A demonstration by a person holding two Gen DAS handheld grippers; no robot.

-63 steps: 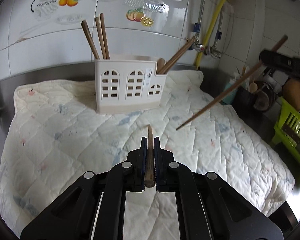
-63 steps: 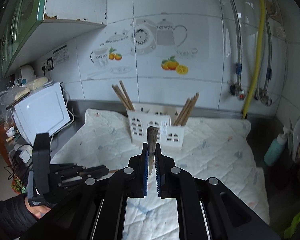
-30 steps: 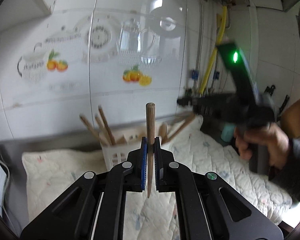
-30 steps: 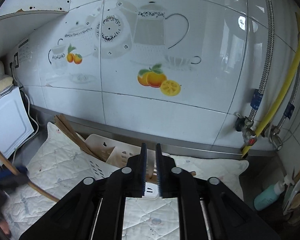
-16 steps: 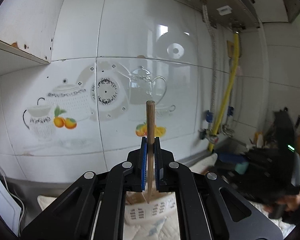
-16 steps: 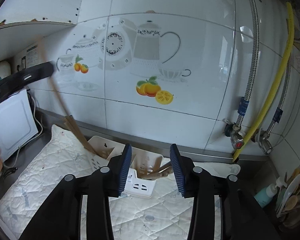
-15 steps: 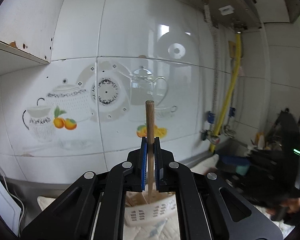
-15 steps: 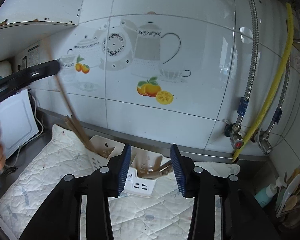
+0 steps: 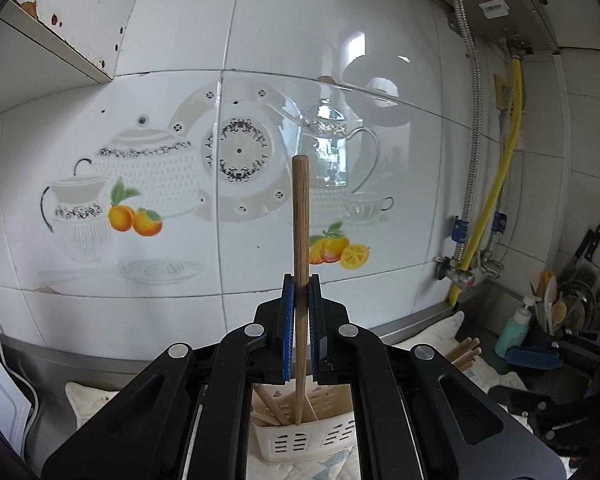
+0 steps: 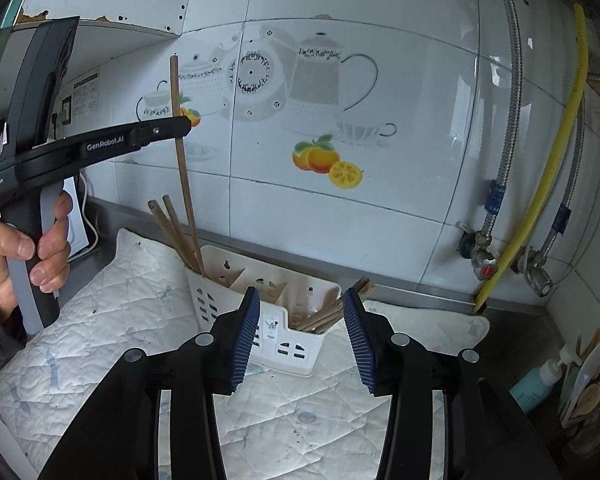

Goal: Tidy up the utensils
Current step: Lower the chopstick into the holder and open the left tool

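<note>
White wall tiles printed with teapots and oranges back a steel counter (image 10: 512, 332) on which a quilted pad (image 10: 112, 320) carries the white utensil caddy (image 10: 300, 340), the thing the sorting turns on. Its compartments already hold wood: a pair of chopsticks leaning out of the left-end compartment (image 10: 172, 228), and a bundle angled out of the right-end one (image 10: 332, 312), so much of the job looks done. One chopstick (image 9: 300, 264) is still on its way in: the left claw (image 9: 300, 332) is clamped on it near mid-length, holding it almost upright, and the right wrist view shows its lower end down among the leaning pair at the left-end compartment, though whether the tip has reached the bottom cannot be told. The right claw (image 10: 300, 336) has just been opening and now stands moderately wide with nothing between its pads, hovering in front of the caddy. What seems left is to let the held stick go into its slot. No loose utensils show on the pad in these views, so this may be among the last pieces. Off to the right, beside the pad, stand a teal soap bottle (image 10: 540, 380) and a separate pot of spoons (image 10: 584, 396).
</note>
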